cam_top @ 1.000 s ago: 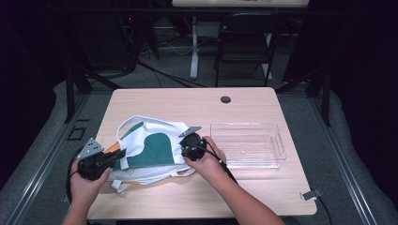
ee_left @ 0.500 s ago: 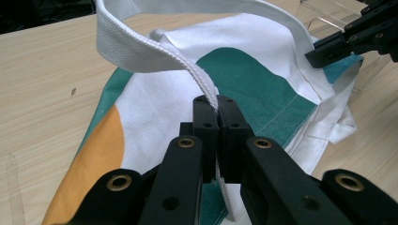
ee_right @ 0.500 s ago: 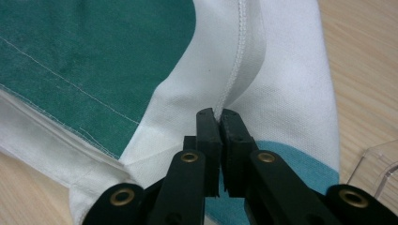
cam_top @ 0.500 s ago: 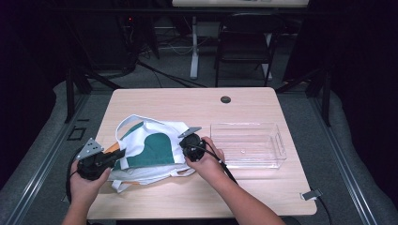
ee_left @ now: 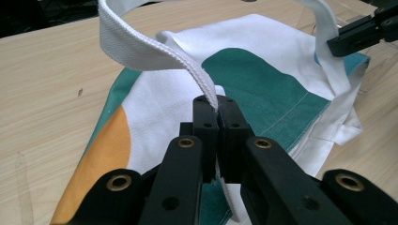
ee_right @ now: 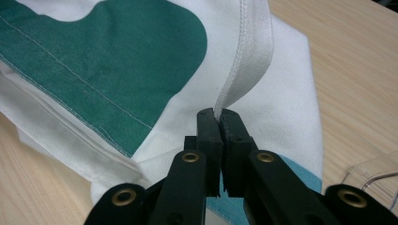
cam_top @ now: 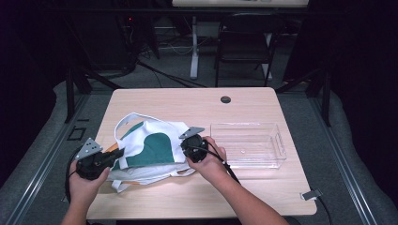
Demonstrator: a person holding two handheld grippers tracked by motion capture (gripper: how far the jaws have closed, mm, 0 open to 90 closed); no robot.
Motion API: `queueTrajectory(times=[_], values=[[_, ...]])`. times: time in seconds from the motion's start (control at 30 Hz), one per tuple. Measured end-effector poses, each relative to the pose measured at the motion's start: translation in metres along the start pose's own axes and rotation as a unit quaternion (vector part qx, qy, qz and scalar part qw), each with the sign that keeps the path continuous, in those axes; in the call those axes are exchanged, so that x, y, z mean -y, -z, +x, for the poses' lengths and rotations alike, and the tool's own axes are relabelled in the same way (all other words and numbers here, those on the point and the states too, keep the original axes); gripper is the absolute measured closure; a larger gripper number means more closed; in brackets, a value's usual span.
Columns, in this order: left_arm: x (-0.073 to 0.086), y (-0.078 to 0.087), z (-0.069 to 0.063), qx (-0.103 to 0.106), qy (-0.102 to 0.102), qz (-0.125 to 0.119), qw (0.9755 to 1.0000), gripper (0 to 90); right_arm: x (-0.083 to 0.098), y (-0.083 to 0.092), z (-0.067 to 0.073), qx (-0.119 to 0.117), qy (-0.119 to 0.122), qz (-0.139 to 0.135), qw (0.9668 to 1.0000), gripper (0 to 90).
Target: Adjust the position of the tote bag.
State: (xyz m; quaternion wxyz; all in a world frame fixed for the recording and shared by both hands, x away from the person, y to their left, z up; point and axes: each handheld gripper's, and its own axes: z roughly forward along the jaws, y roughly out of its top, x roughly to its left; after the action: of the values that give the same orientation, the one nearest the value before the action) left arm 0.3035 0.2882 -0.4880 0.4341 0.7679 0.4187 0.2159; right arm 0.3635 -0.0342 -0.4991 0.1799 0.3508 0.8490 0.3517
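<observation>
The left gripper (ee_left: 217, 104) is clamped on the white strap (ee_left: 155, 54) of the bag (ee_left: 263, 89): in the left gripper view its jaws meet with the webbing pinched between them, and the strap rises from the tips, arches up and away to the left, then runs out of the top of the frame. The bag lies flat on the table (ee_left: 42, 84) just beyond those tips, white with a green patch ahead and an orange one low to the left, the black linkage hiding its near edge. Far off to the upper right, the right gripper (ee_left: 361, 35) is cut by the frame's edge, so its hold cannot be read there. In the right gripper view the right gripper (ee_right: 218, 115) has just closed, and a strap (ee_right: 248, 56) is nipped between its pads, running straight up from the tips and out of the top. Bag cloth (ee_right: 117, 61) spreads to the left and under the jaws; how many folded layers lie at its lower left edge is hard to tell. A corner of the clear bin (ee_right: 375, 176) shows low to the right, mostly cut off. In the high view the left gripper (cam_top: 115, 154) and right gripper (cam_top: 187, 146) sit at opposite ends of the bag (cam_top: 150, 147), with the bin (cam_top: 248, 145) just past the right hand (cam_top: 209, 161); the jaw tips are too small there to judge.
</observation>
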Motion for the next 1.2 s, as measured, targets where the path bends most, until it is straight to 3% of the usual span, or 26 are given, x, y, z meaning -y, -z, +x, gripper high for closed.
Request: queueTrajectory(times=[0.57, 1.2], values=[[-0.006, 0.006, 0.006, -0.017, -0.001, -0.012, 0.9998, 87.5, -0.02, 0.027, 0.002, -0.003, 0.029, -0.041, 0.9987, 88.3], [-0.033, 0.011, 0.015, -0.041, -0.008, -0.014, 0.999, 87.6, -0.043, 0.034, -0.011, -0.019, 0.031, -0.035, 0.9987, 88.3]])
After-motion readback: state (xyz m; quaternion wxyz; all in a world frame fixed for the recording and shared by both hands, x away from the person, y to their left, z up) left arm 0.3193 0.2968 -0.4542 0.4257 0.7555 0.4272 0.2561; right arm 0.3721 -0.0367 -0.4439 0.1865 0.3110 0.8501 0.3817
